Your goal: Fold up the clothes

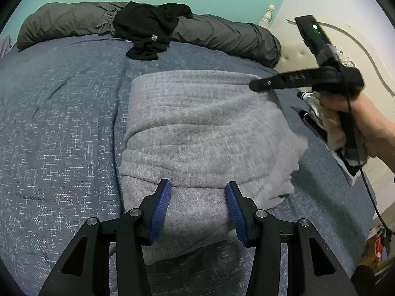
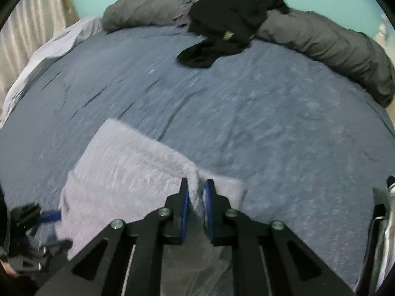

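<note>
Blue-padded left gripper [image 1: 198, 206] stands half open astride the near end of the folded grey garment [image 1: 205, 133], whose long axis runs away up the blue bedspread [image 1: 61, 123]; right gripper [image 2: 198, 197] pinches its far corner; black clothes [image 1: 148, 32] lie beyond

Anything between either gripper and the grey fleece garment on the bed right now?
Nothing visible. The right gripper has its jaws pinched on an edge of the grey fleece garment. The left gripper has its jaws astride the near fold with only fleece between them. The black clothes lie far off by the rolled grey duvet.
</note>
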Available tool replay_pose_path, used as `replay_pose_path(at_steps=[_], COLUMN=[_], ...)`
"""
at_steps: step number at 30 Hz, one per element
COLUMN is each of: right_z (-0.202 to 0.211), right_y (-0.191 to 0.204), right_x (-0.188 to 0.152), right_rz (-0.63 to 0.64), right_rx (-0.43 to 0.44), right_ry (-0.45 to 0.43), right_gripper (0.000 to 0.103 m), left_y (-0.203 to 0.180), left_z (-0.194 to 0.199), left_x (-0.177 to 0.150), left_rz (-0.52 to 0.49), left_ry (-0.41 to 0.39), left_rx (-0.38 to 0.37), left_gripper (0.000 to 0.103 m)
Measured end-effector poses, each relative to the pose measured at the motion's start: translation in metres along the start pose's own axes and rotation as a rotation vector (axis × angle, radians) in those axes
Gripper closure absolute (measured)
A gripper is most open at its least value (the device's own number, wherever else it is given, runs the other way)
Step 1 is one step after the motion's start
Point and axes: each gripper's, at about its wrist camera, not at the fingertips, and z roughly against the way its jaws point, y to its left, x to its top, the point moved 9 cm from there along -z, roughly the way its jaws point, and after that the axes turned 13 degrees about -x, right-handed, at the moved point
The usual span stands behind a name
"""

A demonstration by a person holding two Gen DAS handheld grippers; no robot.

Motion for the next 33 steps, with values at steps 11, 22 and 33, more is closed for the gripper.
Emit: replay_pose_path(at_steps=[11,22,33], right_z=[-0.021,0.058,-0.01], right_y=[-0.017,0.021,0.029], right_x=[-0.02,-0.033,-0.078], right_rz=[-0.091,-0.194,-0.134], right_rx=[-0.028,0.13,-0.016], right_ry=[0.05,-0.106,-0.053], right_gripper=[0.055,0.07,0.097], left_y=[-0.001,0.001,-0.003], left_z=[-0.001,0.003,0.002], left_x=[0.001,0.002,0.002], left_rz=[0.004,0.026,0.023], left_ry=[0.004,-0.002,0.012], left_rx=[-0.004,-0.013,-0.051], left_gripper=[0.053,0.052,0.052])
